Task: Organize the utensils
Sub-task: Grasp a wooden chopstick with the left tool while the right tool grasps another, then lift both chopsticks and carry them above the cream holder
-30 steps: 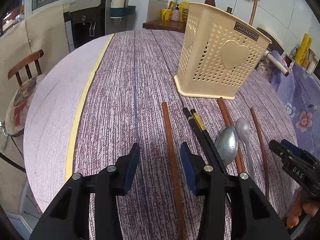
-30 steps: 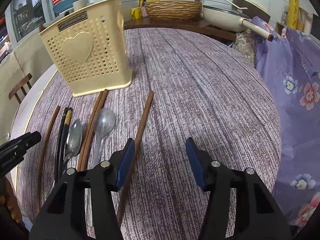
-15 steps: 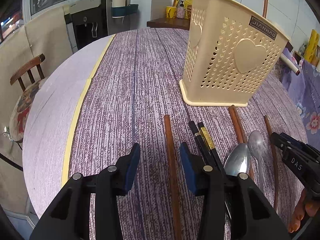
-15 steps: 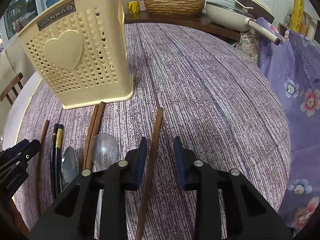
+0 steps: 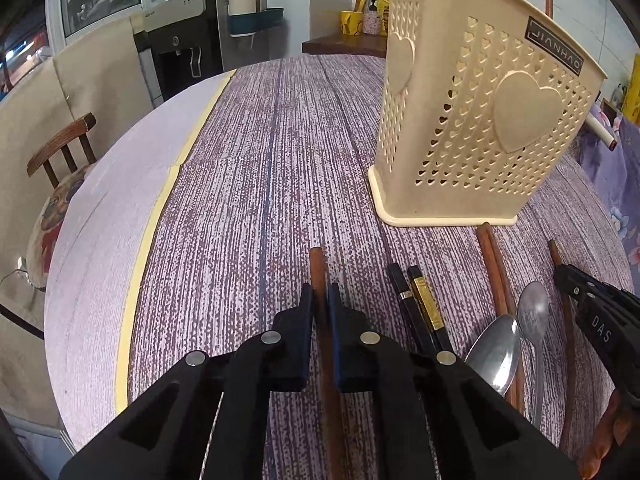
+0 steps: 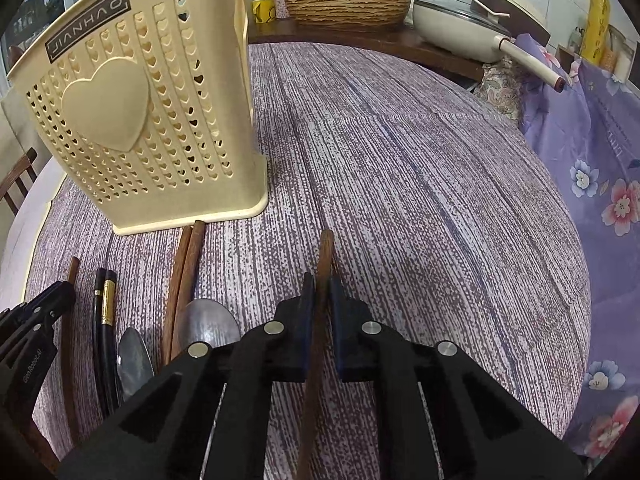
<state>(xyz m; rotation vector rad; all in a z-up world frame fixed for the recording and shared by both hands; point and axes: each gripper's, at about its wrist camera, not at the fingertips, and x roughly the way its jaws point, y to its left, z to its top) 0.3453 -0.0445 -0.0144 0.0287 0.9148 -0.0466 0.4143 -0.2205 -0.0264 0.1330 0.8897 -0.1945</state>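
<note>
Left hand-held gripper (image 5: 321,300) has just been closing, pads now pinching the leftmost brown wooden chopstick (image 5: 319,268); right hand-held gripper (image 6: 321,292) likewise, clamped on the rightmost brown wooden chopstick (image 6: 325,252). Both sticks flat on the purple streaked bench (image 6: 400,184). Btwn them: black chopstick pair w/ gold bands (image 5: 416,304), two steel spoons (image 5: 496,352), brown pair touching the cream heart-perforated plastic utensil holder (image 5: 476,120) base. Open bench right of the holder, left out to the yellow tape edge (image 5: 160,208)
</note>
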